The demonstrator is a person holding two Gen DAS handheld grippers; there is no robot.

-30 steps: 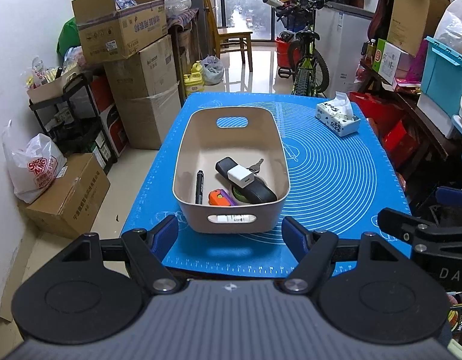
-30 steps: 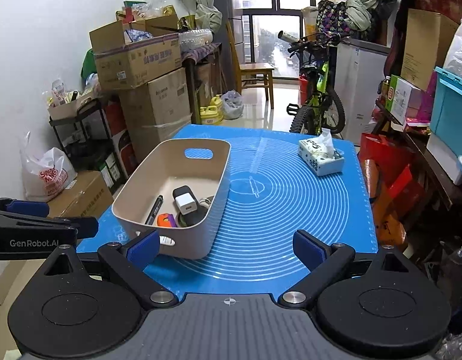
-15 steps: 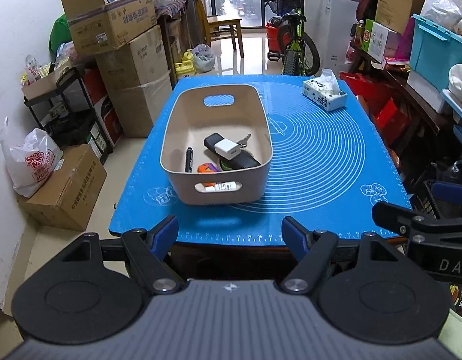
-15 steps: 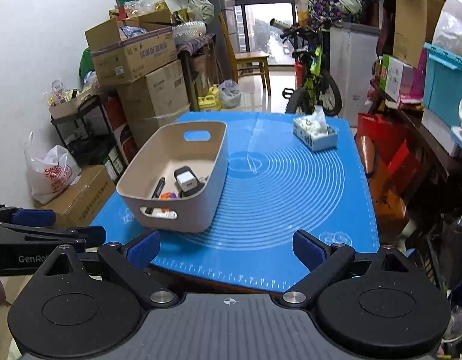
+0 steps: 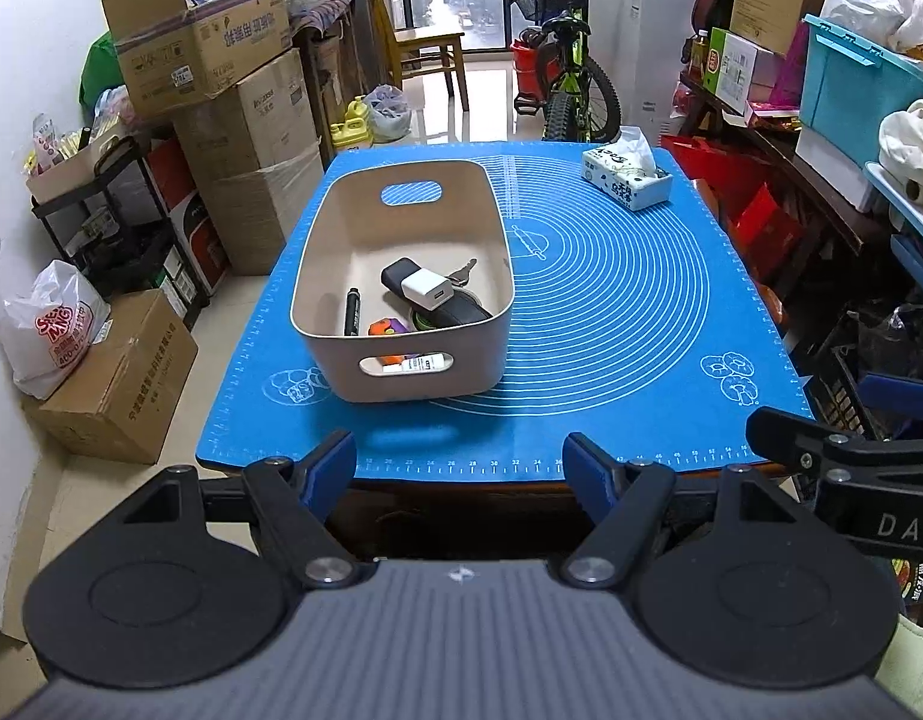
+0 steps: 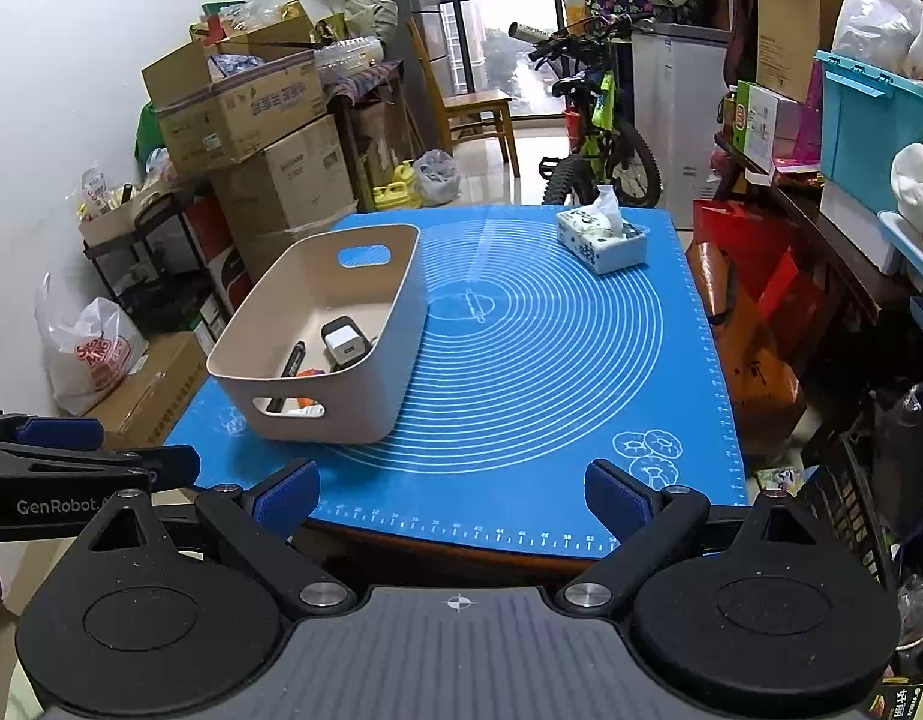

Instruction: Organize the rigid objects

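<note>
Left gripper (image 5: 459,462): black linkage arms, blue pads on the fingers (image 5: 328,467). Two round black discs flank a grey ribbed body; a silver screw sits at each arm pivot. Small white mark at the body's front edge.

Right gripper (image 6: 452,495): same build, blue pads, silver pivot screws, a crosshair mark on the grey ribbed body. Seen from the left gripper, its side reads "DAS". The left gripper's side, seen from the right gripper, reads "GenRobot."
</note>
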